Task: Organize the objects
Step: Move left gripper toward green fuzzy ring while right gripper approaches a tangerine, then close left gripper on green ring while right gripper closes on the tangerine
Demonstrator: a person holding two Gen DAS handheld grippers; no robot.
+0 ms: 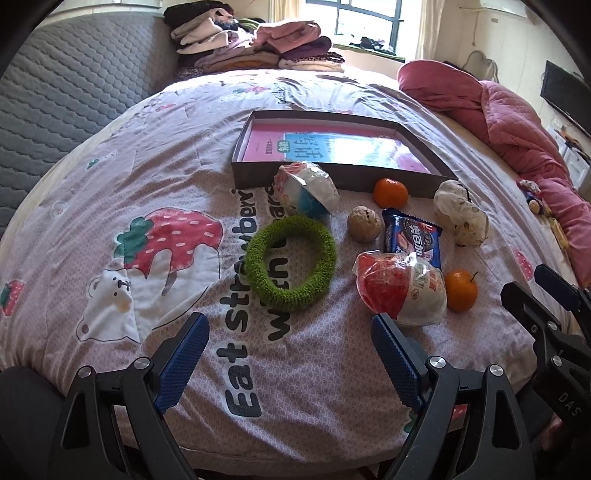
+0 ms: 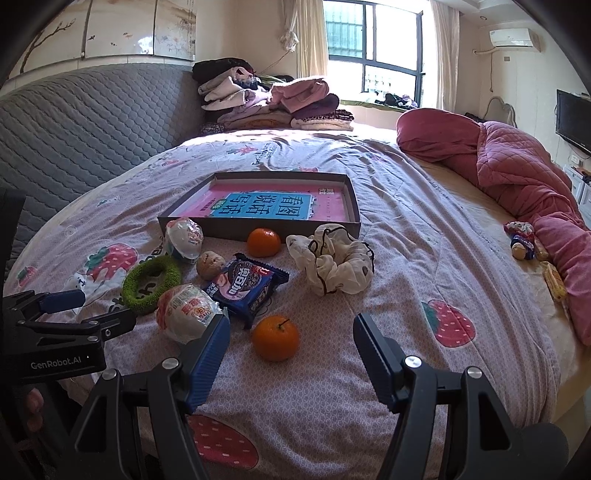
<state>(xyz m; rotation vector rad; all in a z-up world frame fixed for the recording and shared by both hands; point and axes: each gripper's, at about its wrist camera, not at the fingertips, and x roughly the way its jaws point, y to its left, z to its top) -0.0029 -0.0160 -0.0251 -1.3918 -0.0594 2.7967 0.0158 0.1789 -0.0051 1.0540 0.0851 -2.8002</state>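
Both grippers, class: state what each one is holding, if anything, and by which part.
Nothing is held. The left gripper and right gripper are both open above the bedspread, with only bedding between their fingers.

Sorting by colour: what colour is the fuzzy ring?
Green; the fuzzy ring shows best in the left wrist view.

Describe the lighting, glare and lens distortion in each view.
Left wrist view: daylight from the window blows out the panes and throws white glare over the book in the shallow box, washing out its right half; fisheye bulges the bed, corners vignetted black. Right wrist view: window also overexposed, but the book cover reads clearly; same curved edges.
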